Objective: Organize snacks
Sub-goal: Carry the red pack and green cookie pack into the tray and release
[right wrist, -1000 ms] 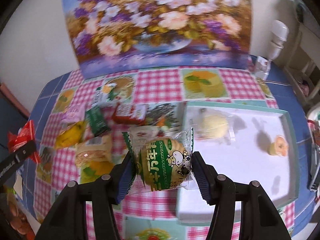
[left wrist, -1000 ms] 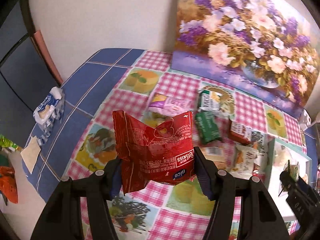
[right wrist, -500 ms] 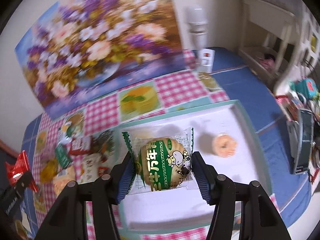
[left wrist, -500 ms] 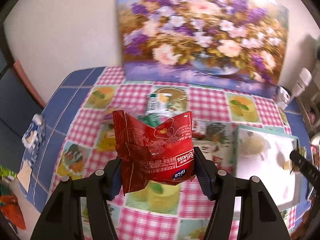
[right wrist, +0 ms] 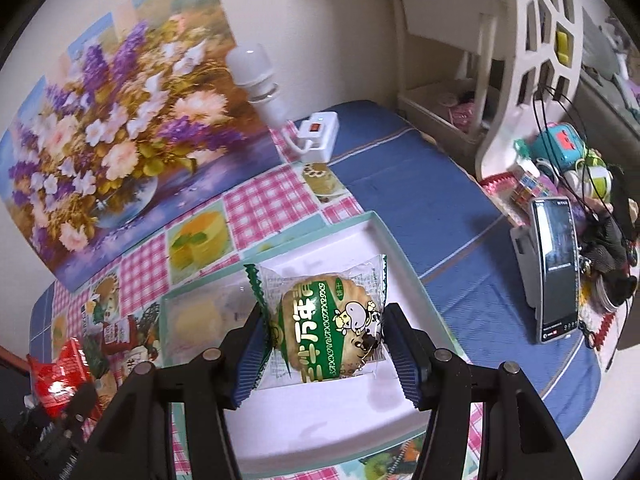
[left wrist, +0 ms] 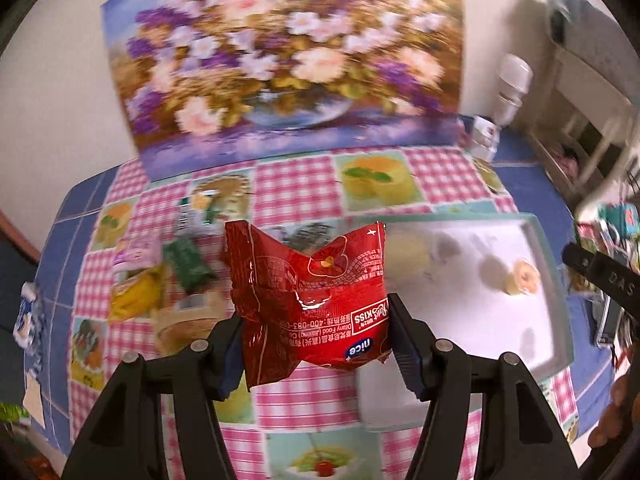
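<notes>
Left wrist view: nearest, the left tool point(left wrist: 316, 344) is clamped on a crumpled red snack packet point(left wrist: 308, 300) by its lower end; the packet stands upright above the desk point(left wrist: 296, 188), print upside down. Beyond it on the left lie loose snacks, among them a dark green packet point(left wrist: 188, 266) with its long axis running near to far, and a yellow one point(left wrist: 134, 296). To the right sits a white tray point(left wrist: 558, 296) holding a ring-shaped biscuit point(left wrist: 522, 278). Farthest, a flower painting point(left wrist: 280, 60) leans on the wall.

Right wrist view: the right tool point(right wrist: 322, 338) grips a green-and-clear wrapped round cake point(right wrist: 324, 320) by its sides, sealed ends near and far, above the tray. A phone point(right wrist: 558, 264) stands at right.
</notes>
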Tool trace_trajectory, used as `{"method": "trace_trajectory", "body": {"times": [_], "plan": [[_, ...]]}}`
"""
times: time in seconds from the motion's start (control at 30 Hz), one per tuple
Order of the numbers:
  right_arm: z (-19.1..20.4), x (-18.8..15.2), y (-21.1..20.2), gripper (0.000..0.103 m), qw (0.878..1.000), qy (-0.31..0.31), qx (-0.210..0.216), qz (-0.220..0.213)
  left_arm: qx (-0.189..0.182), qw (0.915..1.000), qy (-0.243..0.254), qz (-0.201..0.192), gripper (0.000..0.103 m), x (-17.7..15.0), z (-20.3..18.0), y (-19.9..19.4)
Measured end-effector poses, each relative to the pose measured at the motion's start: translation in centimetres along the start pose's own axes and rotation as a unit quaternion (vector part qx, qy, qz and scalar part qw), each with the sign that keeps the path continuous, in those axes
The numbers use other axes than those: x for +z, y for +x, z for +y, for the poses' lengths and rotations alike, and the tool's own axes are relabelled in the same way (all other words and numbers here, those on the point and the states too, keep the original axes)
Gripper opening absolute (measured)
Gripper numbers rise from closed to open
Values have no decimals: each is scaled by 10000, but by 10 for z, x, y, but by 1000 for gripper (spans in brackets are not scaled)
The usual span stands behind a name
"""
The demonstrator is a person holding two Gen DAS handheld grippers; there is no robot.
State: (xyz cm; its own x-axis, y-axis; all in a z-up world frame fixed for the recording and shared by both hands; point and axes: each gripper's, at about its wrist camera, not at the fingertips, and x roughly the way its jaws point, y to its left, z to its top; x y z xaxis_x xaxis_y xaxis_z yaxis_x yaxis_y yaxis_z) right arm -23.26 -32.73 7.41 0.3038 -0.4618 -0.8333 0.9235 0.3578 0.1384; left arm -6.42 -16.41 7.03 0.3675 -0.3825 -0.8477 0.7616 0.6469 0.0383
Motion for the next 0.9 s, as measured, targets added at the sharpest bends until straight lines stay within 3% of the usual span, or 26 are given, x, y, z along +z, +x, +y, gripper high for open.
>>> {"method": "trace_trajectory", "body": {"times": [0.17, 0.47, 0.9], "plan": [[0, -6, 20, 61, 9993, -69, 86, 368, -319, 9986, 275, 308, 64, -6, -30, 23], [2, -28, 66, 61, 9928, -143, 62, 1191, -335, 9926, 653, 970, 65, -23, -66, 69], [4, -36, 89, 62, 9868, -206, -17, 1607, -324, 9881, 799, 1276, 65, -33, -81, 88]]}}
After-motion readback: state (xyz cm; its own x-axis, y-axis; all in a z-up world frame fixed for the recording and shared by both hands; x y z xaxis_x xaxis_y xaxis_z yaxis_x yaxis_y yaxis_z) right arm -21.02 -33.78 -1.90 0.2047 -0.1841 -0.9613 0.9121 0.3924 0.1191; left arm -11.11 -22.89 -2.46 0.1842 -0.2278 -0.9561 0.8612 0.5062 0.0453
